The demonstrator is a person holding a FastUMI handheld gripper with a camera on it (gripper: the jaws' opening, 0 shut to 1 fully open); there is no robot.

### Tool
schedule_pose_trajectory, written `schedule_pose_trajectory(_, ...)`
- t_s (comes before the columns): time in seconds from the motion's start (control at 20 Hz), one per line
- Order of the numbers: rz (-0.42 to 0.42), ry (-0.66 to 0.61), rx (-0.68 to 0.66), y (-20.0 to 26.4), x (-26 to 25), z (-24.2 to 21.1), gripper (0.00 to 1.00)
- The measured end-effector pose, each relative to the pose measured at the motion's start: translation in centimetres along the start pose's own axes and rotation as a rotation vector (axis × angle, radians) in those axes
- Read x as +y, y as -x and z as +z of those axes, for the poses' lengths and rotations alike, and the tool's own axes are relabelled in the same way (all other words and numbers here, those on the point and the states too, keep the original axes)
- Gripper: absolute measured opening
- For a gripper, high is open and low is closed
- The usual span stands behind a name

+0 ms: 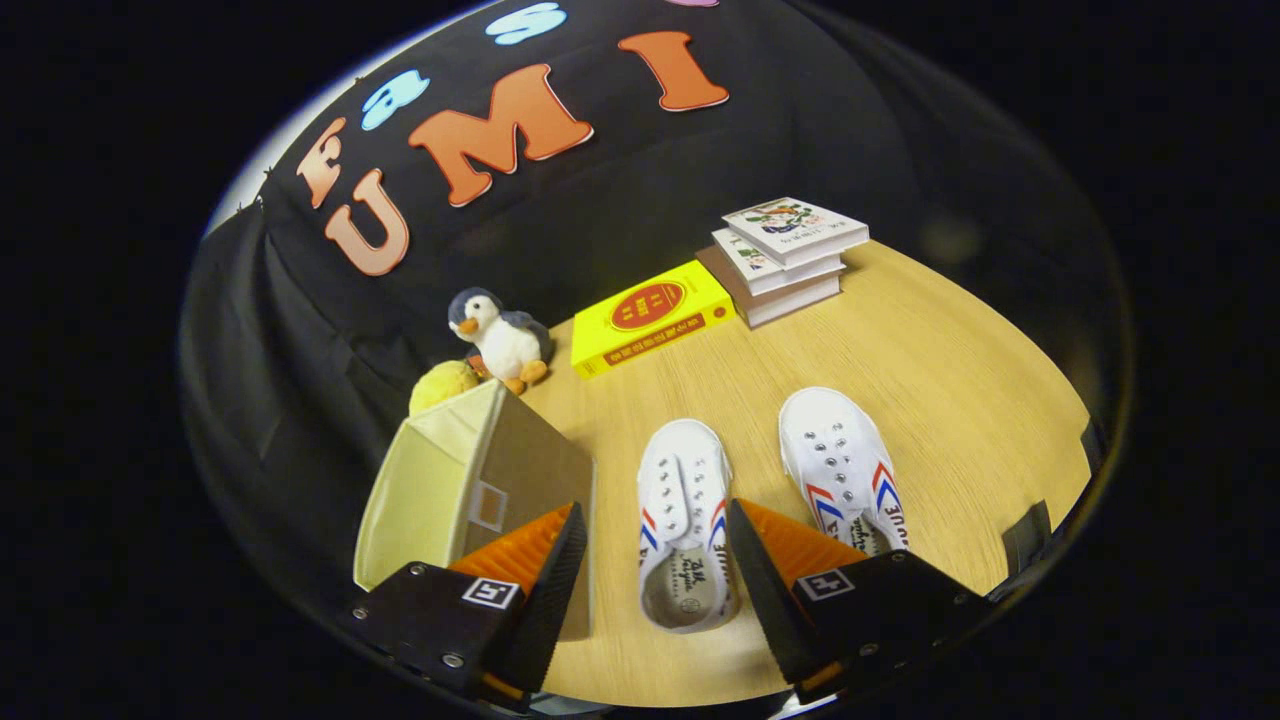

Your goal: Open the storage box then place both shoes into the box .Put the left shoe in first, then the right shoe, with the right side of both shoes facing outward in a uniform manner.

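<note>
Spreading across the scene is a pale wooden worktop [900, 340] backed by black cloth. On it, ahead of the left finger, stands the storage box [480, 490], a beige fabric cube whose near flap looks tilted and whose paler inner wall shows on its left side; whether it is fully open I cannot tell. Beyond the box, near the cloth, lies a yellow book [650, 315] flat on the worktop, and just to its right a stack of three books [785, 255] rests with the top one slightly skewed. Two white shoes with red and blue stripes sit side by side, toes pointing away, well apart from the books. The left shoe [685, 520] lies between the fingers with its heel opening nearest them, touching neither as far as I can see. The right shoe [840, 465] lies just beyond the right finger. The gripper [650, 580] hangs above them with its jaws wide apart, holding nothing. A plush penguin [500, 335] stands behind the box, with a yellow ball [442, 385] just beside it.
</note>
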State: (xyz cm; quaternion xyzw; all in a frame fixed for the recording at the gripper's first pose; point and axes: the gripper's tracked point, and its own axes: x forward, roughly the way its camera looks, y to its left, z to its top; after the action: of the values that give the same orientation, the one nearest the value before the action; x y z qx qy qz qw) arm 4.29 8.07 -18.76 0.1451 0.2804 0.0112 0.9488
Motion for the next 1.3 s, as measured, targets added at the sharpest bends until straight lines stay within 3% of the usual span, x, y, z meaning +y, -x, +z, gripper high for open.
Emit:
schedule_pose_trajectory(0.25,-0.071,0.121,0.124,-3.0,-2.9,-3.6,0.72)
schedule_pose_trajectory(0.6,-0.070,0.187,0.228,-7.0,-3.8,-5.7,0.57)
schedule_pose_trajectory(0.8,-0.023,0.188,0.267,-8.3,-3.2,-6.2,0.49)
schedule_pose_trajectory(1.05,0.105,0.091,0.323,-8.7,-2.4,-7.1,0.49)
schedule_pose_trajectory(1.15,0.136,0.052,0.305,-8.6,-2.4,-7.0,0.30)
schedule_pose_trajectory(1.25,0.181,-0.046,0.270,-8.4,-2.5,-6.5,0.21)
schedule_pose_trajectory(1.3,0.211,-0.124,0.251,-8.6,-2.2,-6.2,0.07)
